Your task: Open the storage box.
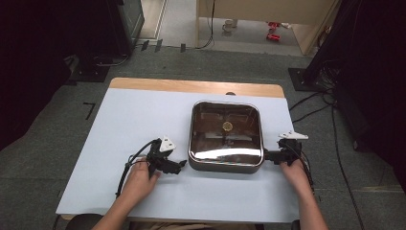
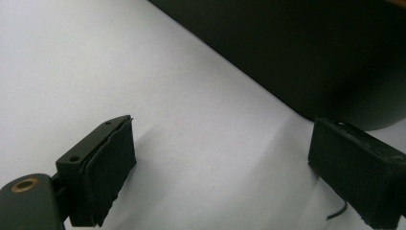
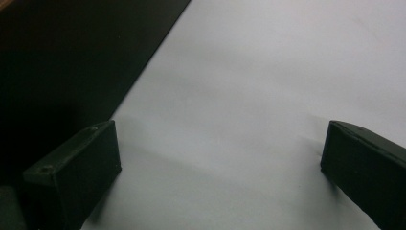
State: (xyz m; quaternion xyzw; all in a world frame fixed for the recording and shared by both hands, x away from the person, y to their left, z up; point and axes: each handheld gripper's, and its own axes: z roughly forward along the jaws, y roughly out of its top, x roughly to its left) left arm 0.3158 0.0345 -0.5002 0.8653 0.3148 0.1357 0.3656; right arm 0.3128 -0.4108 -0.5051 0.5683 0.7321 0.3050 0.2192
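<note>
Square pan [image 1: 226,136] sits right of centre on the table [image 1: 119,124]. Left gripper [image 1: 180,166] and right gripper [image 1: 266,155] flank it, jaws wide, empty. Risk: uneven closure tilts the pan

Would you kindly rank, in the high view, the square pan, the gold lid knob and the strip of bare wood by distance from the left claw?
From the left claw, open on the white mat:
1. Square pan, just to its right.
2. Gold lid knob, at the pan's centre.
3. Strip of bare wood, along the table's far edge.
</note>
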